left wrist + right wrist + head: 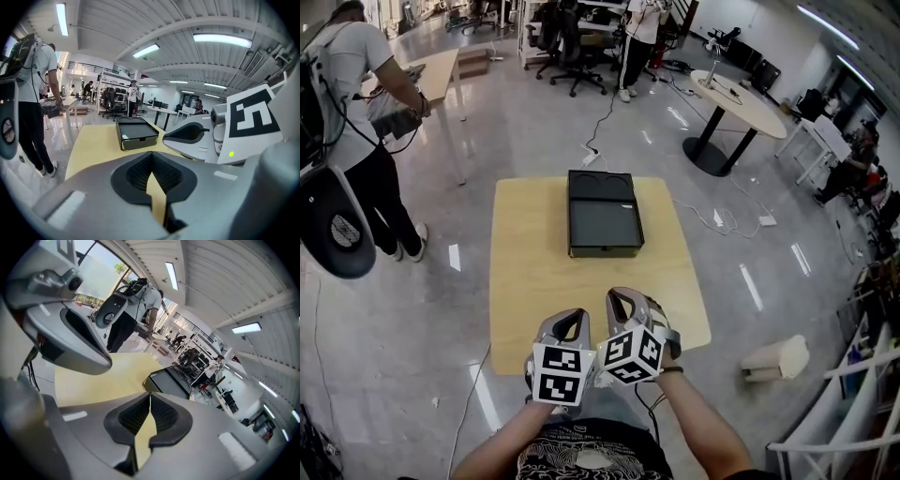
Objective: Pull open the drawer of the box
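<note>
Polished grey floor [544, 122] runs through an open workshop, and in the middle of it stands a pale wooden table [534, 281]. Toward the table's far edge, about centred, lies the dark box [602, 216]. It is flat and low, with its front face turned to whoever holds the tongs. Whether its drawer stands out at all I cannot tell.

Over the near edge the left gripper [570, 323] and the right gripper [622, 302] hang side by side, nearly touching each other. Both are well apart from the box and aimed toward it. Each pair of jaws is pressed together at the tips with nothing between them, and only tabletop shows through the slit behind.

A person [356, 103] stands off to the left by another desk [431, 70]. A round white table [741, 98] sits farther back on the right.
</note>
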Motion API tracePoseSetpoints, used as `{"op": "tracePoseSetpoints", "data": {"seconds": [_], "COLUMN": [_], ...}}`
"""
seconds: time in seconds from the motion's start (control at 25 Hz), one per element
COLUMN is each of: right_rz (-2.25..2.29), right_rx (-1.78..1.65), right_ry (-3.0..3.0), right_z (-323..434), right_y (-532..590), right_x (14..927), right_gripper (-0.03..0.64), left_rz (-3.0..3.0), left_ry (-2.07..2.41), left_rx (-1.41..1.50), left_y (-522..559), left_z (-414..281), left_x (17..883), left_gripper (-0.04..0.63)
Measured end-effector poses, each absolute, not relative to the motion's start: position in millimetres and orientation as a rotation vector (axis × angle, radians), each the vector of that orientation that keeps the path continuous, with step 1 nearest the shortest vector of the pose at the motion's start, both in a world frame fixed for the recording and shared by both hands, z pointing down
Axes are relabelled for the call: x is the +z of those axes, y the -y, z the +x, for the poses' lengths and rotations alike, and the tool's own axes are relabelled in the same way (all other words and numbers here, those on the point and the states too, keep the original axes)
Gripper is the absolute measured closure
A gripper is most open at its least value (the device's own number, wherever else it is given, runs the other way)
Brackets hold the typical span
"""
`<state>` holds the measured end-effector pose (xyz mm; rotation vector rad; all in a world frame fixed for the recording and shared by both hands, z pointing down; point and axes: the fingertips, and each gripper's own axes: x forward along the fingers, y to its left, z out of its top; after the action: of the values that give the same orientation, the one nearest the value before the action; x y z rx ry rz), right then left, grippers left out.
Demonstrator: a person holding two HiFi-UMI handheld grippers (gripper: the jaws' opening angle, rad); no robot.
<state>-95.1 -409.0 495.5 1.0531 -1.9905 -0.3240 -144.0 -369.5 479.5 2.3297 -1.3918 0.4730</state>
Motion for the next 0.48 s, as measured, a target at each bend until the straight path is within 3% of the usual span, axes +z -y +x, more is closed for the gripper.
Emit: {"op": "tracePoseSetpoints", "data": {"seconds": [0.48], "right_rz": [0.85], "right_rx": [-0.45], "right_ry": [1.86], "right_z": [-65.5], "right_y": [505.9], "right_x": [559.5], "right_gripper": [0.569], "left_rz": [2.225], "left_ry": [1.484], "left_rx": [0.441], "left_y": [453.9], "left_z": [-131.5], "left_x": [498.8], "left_gripper": [0.578]}}
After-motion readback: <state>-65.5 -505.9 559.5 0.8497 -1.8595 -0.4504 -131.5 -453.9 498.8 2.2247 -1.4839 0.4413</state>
